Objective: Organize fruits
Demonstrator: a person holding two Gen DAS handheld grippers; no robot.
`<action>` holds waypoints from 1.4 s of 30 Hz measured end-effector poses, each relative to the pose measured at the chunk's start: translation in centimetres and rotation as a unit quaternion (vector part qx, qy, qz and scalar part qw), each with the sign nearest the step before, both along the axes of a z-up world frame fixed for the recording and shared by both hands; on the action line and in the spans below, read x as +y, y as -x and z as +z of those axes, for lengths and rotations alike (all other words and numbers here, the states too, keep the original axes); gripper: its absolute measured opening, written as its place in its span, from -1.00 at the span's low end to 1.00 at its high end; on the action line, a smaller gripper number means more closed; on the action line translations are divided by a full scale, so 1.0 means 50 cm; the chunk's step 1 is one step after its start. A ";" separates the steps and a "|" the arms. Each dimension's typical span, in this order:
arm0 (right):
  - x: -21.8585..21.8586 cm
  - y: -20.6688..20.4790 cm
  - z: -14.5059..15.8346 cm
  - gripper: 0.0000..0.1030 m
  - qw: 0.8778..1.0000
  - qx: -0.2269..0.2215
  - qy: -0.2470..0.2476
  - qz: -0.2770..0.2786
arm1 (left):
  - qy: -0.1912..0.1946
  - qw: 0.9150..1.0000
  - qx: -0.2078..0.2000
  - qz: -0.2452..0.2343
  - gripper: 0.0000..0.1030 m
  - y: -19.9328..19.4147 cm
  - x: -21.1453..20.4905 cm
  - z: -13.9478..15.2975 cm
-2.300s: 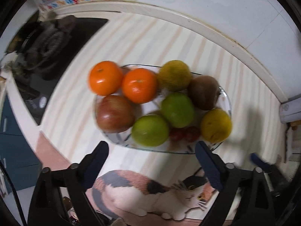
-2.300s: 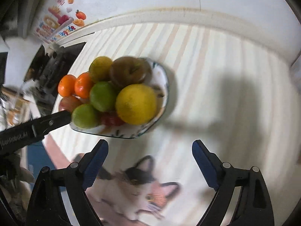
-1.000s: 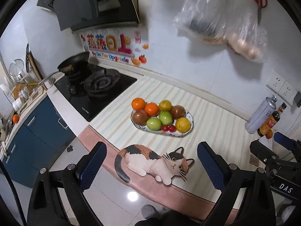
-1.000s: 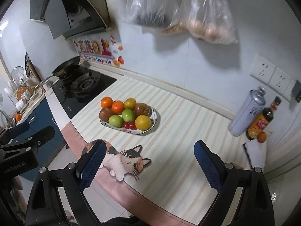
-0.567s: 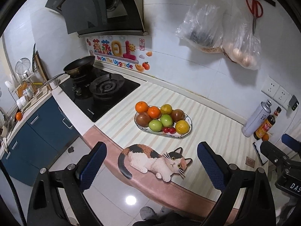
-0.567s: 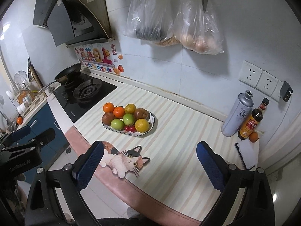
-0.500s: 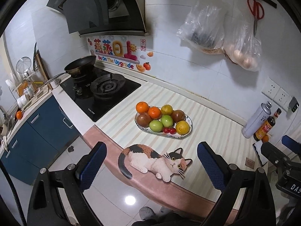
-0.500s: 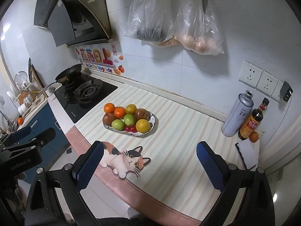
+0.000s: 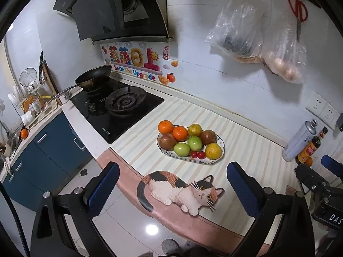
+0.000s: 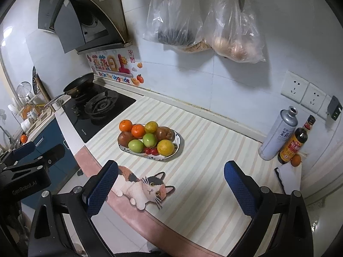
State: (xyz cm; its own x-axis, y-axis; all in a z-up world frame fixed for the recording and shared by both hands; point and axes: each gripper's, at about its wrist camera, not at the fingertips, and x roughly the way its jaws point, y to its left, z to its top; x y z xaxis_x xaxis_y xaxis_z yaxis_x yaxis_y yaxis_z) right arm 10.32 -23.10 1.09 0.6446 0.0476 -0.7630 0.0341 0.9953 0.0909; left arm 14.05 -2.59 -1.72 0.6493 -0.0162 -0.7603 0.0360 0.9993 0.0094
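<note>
**Technician:** While both units hang back from the striped tabletop (image 10: 205,150), confirm your jaw status.

**Supervisor:** Your left gripper (image 9: 172,184) has its jaws spread wide with nothing between them. Your right gripper (image 10: 170,182) reads the same: jaws spread, nothing pinched. Each blue finger pad (image 10: 103,187) is clear of all objects.

**Technician:** Locate the work item.

**Supervisor:** The oval fruit plate (image 9: 221,150) rests on the tabletop, just right of the black gas hob (image 9: 120,109). Loaded on it, back row: two oranges (image 9: 165,127), touching each other, then a yellow-green citrus (image 9: 194,129) and a brown round fruit (image 9: 208,137). Front row: a reddish-brown apple (image 9: 167,141), two green fruits (image 9: 181,149) side by side, two cherry tomatoes (image 9: 197,154) and a yellow citrus (image 9: 213,151) at the right end. All pieces sit inside the rim, packed against one another.

**Technician:** Other reference points?

**Supervisor:** A cat-shaped mat (image 9: 180,189) lies at the near edge of the tabletop, between your grippers and the plate, apart from it. A silver canister (image 10: 277,136) and a sauce bottle (image 10: 294,143) stand upright against the right wall, well apart from the plate, with one small orange fruit (image 10: 295,160) just beside the bottle.
</note>
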 end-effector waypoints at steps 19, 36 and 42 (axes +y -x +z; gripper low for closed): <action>0.002 -0.181 -0.137 0.96 0.999 0.050 0.010 -0.006 | -0.016 0.997 0.072 0.017 0.99 -0.151 -0.023 -0.136; 0.009 -0.234 -0.175 0.96 0.997 0.073 0.012 0.001 | -0.021 0.995 0.090 0.023 0.99 -0.197 -0.022 -0.171; 0.016 -0.229 -0.178 0.96 0.996 0.086 0.010 0.010 | -0.020 0.994 0.108 0.020 0.99 -0.193 -0.018 -0.181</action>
